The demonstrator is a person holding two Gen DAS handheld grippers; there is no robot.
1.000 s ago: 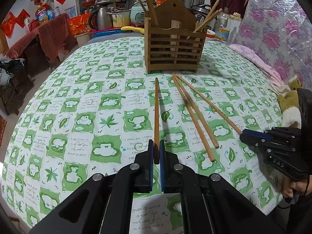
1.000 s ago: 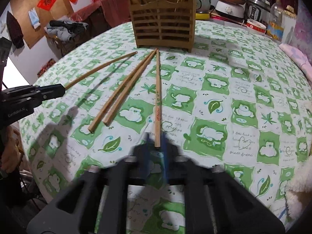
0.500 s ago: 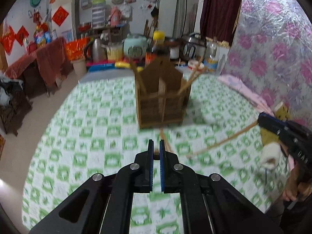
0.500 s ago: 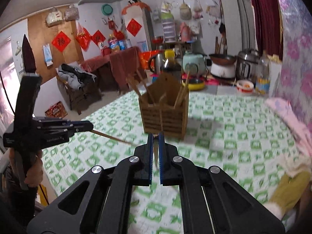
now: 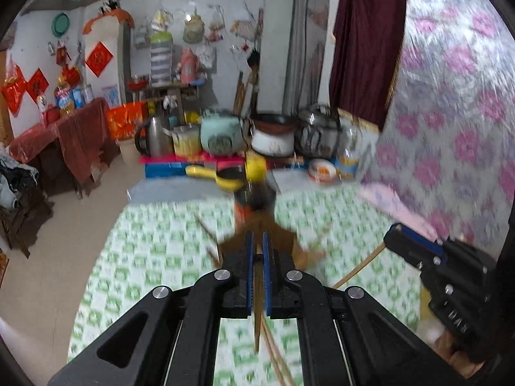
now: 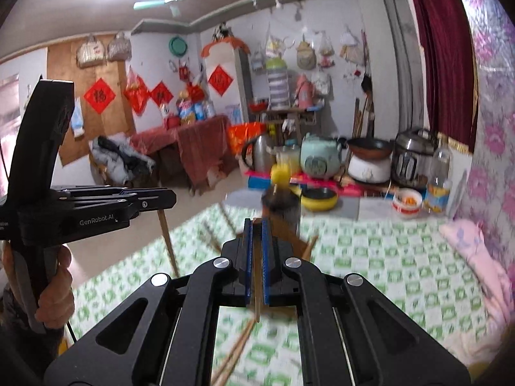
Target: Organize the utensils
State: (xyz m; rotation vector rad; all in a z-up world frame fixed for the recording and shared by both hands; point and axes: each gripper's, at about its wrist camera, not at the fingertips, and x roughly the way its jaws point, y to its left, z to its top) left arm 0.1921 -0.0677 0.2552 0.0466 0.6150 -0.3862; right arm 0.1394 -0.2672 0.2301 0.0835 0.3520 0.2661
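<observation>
My left gripper [image 5: 256, 235] is shut on a wooden chopstick [image 5: 256, 325] that hangs down between its blue pads, lifted off the green-and-white tablecloth [image 5: 154, 257]. My right gripper [image 6: 256, 222] is likewise shut on a second chopstick [image 6: 256, 292]. Each shows in the other's view: the right gripper [image 5: 397, 236] with its chopstick [image 5: 357, 268] slanting down, the left gripper [image 6: 170, 197] with its chopstick [image 6: 167, 241]. The wooden utensil holder [image 5: 305, 252] [image 6: 291, 228] is blurred just beyond both tips. Two loose chopsticks [image 5: 276, 360] [image 6: 235, 350] lie on the cloth below.
A dark bottle with a yellow cap [image 5: 254, 189] stands behind the holder. Beyond the table a counter carries a kettle [image 6: 260, 154], rice cookers [image 6: 322, 157] and a pan [image 6: 370, 144]. Pink cloth [image 6: 466, 244] lies at the table's right edge. A hand [image 6: 54, 289] grips the left handle.
Both grippers have risen well above the table, each carrying its chopstick off the cloth. Both views have tilted up from the tabletop toward the room, and the holder now sits low behind the tips.
</observation>
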